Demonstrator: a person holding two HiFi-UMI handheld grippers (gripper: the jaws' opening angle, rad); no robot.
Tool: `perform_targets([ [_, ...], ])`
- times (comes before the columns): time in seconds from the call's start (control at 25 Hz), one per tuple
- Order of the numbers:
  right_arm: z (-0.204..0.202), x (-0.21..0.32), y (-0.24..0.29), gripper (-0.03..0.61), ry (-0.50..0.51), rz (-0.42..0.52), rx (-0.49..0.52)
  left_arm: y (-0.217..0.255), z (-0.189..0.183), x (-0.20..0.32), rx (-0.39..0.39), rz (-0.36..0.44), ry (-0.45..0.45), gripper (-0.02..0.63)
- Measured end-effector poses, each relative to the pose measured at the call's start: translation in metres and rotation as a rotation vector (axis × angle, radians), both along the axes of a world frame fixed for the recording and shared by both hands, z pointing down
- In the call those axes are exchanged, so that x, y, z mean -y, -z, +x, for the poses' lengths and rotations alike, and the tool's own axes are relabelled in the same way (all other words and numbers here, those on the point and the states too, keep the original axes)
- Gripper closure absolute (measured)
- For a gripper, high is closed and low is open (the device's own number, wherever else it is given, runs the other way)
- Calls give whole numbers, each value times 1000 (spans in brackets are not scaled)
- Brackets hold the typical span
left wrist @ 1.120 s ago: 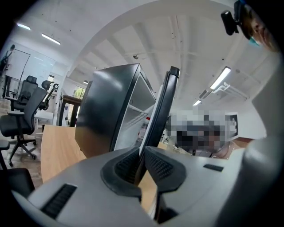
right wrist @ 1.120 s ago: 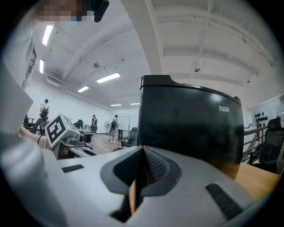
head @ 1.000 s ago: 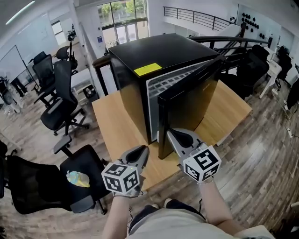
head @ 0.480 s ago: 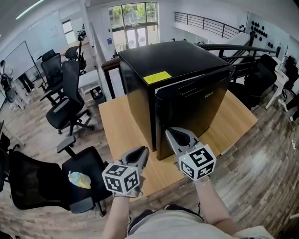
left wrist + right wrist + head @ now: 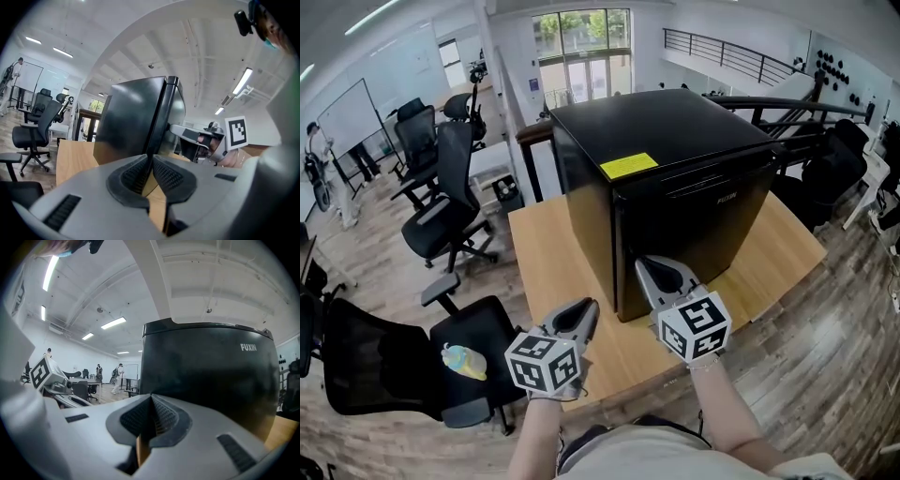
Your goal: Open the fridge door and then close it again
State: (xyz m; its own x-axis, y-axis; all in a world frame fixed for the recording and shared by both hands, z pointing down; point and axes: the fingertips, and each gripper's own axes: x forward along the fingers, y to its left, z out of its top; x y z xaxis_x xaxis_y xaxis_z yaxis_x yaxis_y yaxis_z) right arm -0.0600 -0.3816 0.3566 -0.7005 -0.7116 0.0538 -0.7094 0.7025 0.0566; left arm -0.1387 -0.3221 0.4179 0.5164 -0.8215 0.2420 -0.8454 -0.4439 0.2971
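The black fridge (image 5: 675, 131) stands on a wooden table (image 5: 553, 253), with its door (image 5: 703, 216) flush against the body. My right gripper (image 5: 649, 265) is shut and empty, its tip at the door's lower left corner by the seam. In the right gripper view the door (image 5: 211, 371) fills the frame just beyond the right gripper (image 5: 151, 397). My left gripper (image 5: 586, 307) hovers over the table's front edge, left of the fridge, with jaw tips together and nothing held. The left gripper (image 5: 151, 158) looks along the fridge's side (image 5: 131, 122).
A yellow sticker (image 5: 628, 166) lies on the fridge top. Black office chairs (image 5: 441, 206) stand to the left, one (image 5: 403, 366) close by with a yellow-blue item (image 5: 464, 361) on its seat. Railings and desks sit behind and to the right.
The fridge door, ajar with the shelves showing a second ago, has swung shut against the body. My right gripper followed it inward; the left gripper barely shifted.
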Motion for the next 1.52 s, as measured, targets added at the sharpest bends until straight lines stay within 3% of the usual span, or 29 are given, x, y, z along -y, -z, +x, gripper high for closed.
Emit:
perform_targets([
  [0.36, -2, -10, 2, 570, 43, -7, 21, 1, 1, -6, -16, 5, 12, 575],
  [0.68, 19, -42, -7, 562, 23, -44, 42, 2, 27, -19, 72, 38, -74, 575],
  [0.88, 26, -67, -16, 579, -4, -38, 21, 5, 43, -29, 48, 46, -113, 592],
  [1.04, 41, -85, -17, 580, -53, 4, -52, 3, 60, -38, 138, 68, -159, 597],
  [1.2, 54, -99, -34, 580, -93, -38, -80, -5, 67, -48, 264, 102, -177, 597],
  [1.36, 62, -107, -53, 580, -116, -78, -125, -12, 70, -53, 231, 81, -188, 598],
  [1.52, 71, -115, -55, 580, -154, -79, -98, -16, 68, -56, 193, 63, -168, 603],
])
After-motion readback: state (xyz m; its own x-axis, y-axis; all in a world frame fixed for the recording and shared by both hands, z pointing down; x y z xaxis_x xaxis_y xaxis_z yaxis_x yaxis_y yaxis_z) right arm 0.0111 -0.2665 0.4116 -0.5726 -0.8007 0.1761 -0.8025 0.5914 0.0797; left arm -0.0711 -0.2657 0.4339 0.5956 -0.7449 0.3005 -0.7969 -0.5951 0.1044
